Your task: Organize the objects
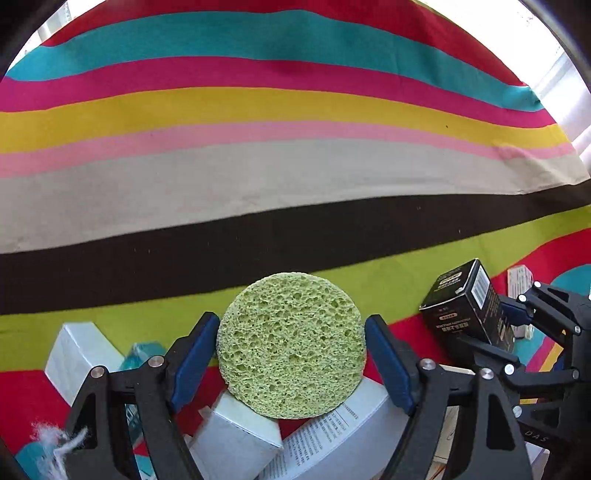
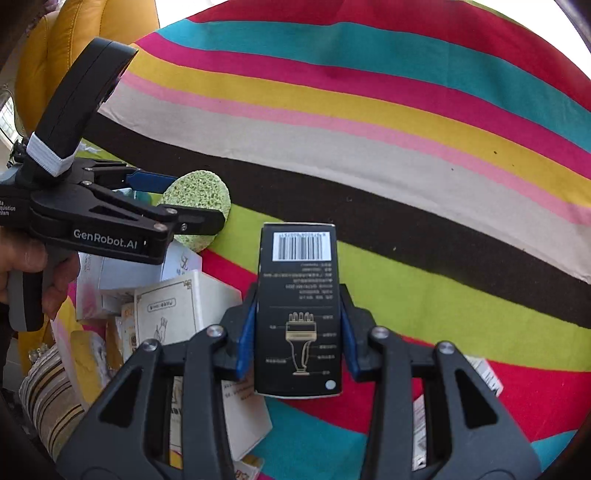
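A round green sponge (image 1: 291,350) sits between the blue pads of my left gripper (image 1: 291,328), and both pads touch its rim. It rests over a heap of white boxes. The right wrist view shows the same sponge (image 2: 199,195) in the left gripper (image 2: 188,203) at the left. My right gripper (image 2: 299,295) is shut on a tall black box (image 2: 299,280) with a barcode and a gold drawing, its pads pressed against the box's two long sides. In the left wrist view that black box (image 1: 469,302) is at the right, tilted, above the striped cloth.
A bright striped cloth (image 1: 295,177) covers the surface. White boxes (image 1: 79,354) and a printed carton (image 2: 173,310) are piled near the front left. A hand (image 2: 26,266) holds the left gripper's handle. A yellow seat (image 2: 74,33) is at the far left, a striped cushion (image 2: 48,391) below.
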`<state>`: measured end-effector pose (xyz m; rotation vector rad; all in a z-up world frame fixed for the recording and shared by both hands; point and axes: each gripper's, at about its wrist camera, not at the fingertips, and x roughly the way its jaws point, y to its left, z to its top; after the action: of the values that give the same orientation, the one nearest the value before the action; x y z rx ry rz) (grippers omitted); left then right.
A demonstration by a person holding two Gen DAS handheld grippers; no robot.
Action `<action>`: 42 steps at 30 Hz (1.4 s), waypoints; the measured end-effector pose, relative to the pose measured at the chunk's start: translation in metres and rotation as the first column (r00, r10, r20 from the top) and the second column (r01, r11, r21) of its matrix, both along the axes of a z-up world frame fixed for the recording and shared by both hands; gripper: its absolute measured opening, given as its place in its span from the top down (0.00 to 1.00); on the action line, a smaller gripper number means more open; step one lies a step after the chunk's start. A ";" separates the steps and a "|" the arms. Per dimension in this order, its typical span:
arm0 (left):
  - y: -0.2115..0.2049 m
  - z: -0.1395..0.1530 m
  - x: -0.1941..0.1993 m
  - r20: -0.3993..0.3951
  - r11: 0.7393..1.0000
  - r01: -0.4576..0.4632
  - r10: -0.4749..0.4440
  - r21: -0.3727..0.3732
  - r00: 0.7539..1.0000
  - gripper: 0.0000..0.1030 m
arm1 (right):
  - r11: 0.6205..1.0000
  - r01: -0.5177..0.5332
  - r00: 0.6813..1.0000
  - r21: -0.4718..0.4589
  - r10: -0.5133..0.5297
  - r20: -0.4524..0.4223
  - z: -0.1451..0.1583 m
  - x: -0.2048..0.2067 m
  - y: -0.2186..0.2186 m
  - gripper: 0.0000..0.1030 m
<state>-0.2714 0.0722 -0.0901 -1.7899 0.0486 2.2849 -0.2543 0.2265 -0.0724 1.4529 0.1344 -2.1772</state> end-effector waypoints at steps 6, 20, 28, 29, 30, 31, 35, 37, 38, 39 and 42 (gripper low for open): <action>-0.004 0.010 0.078 -0.019 0.998 0.020 -0.019 0.059 1.000 0.17 | 0.999 -0.041 0.999 0.015 0.041 0.018 0.005 0.063 -0.010 0.59; -0.157 0.016 -0.042 -0.091 0.947 -0.320 0.318 -0.002 0.944 0.18 | 0.932 0.359 0.915 0.054 -0.340 -0.216 0.037 0.014 0.065 0.58; -0.136 0.013 -0.010 -0.058 0.977 -0.211 0.208 -0.042 0.976 0.23 | 0.935 0.348 0.934 0.066 -0.340 -0.111 -0.001 0.009 0.076 0.59; -0.132 0.014 -0.001 -0.056 0.980 -0.193 0.190 -0.049 0.980 0.23 | 0.939 0.339 0.938 0.054 -0.334 -0.092 -0.002 0.017 0.074 0.59; -0.128 0.015 0.009 -0.055 0.983 -0.177 0.174 -0.052 0.983 0.23 | 0.942 0.333 0.941 0.047 -0.329 -0.079 -0.003 0.026 0.072 0.59; -0.125 0.016 0.020 -0.056 0.985 -0.162 0.159 -0.050 0.986 0.23 | 0.944 0.326 0.944 0.048 -0.322 -0.072 -0.005 0.036 0.069 0.59; -0.118 0.022 0.063 -0.052 0.991 -0.126 0.124 -0.040 0.991 0.25 | 0.952 0.306 0.951 0.019 -0.305 -0.056 -0.005 0.076 0.058 0.59; -0.117 0.025 0.083 -0.047 0.994 -0.110 0.109 -0.026 0.993 0.25 | 0.957 0.290 0.956 0.017 -0.289 -0.049 -0.004 0.094 0.051 0.59; -0.116 0.028 0.091 -0.054 0.995 -0.101 0.100 -0.010 0.994 0.25 | 0.959 0.283 0.958 0.019 -0.282 -0.050 -0.003 0.102 0.047 0.59; -0.117 0.033 0.099 -0.078 0.995 -0.095 0.095 0.006 0.992 0.23 | 0.959 0.284 0.958 0.027 -0.282 -0.060 0.000 0.110 0.045 0.59; -0.123 0.058 0.123 -0.155 0.990 -0.131 0.137 0.048 0.978 0.14 | 0.943 0.332 0.938 -0.008 -0.331 -0.104 0.018 0.130 0.049 0.58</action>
<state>-0.1480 -0.0512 -0.0320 -1.6367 -0.0894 2.4999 -0.1242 0.2758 -0.0546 1.4527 -0.0705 -2.5270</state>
